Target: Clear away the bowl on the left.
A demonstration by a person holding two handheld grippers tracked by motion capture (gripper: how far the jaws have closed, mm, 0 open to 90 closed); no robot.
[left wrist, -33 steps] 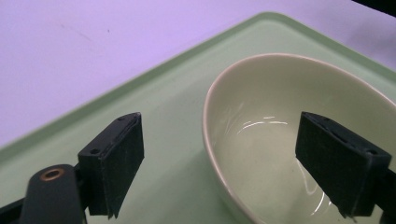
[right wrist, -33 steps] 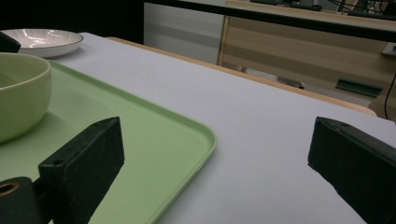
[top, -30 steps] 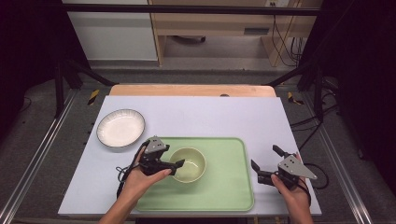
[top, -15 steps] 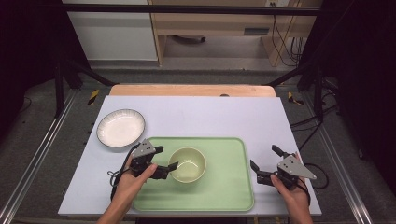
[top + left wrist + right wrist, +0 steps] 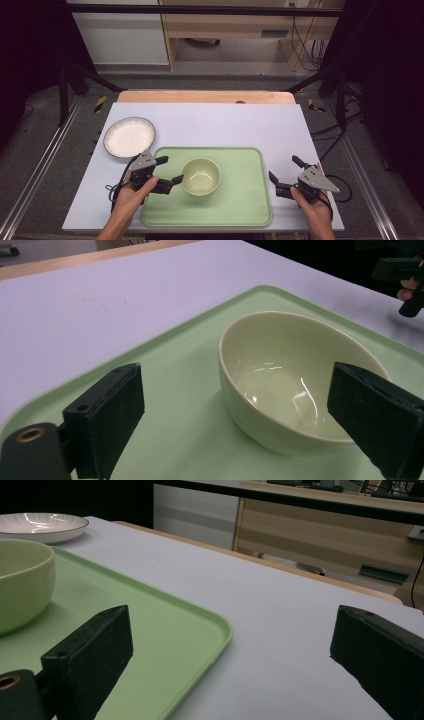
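Note:
A pale green bowl stands upright on a green tray near the table's front. My left gripper is just left of the bowl, open, its jaws having just been opening, and nothing is pressed between them. In the left gripper view the bowl sits ahead of the wide jaws of the left gripper, over the tray. My right gripper hovers open off the tray's right edge. The right gripper view has the tray corner and the bowl at far left.
A white plate with a dark rim lies on the white tabletop, left of the tray's far corner, also seen as plate. A wooden strip edges the table's far side. Metal rails run along both sides.
My left gripper has drawn back to the left, off the bowl's rim, and its jaws stand wider. The bowl stays on the tray. The right gripper has not moved.

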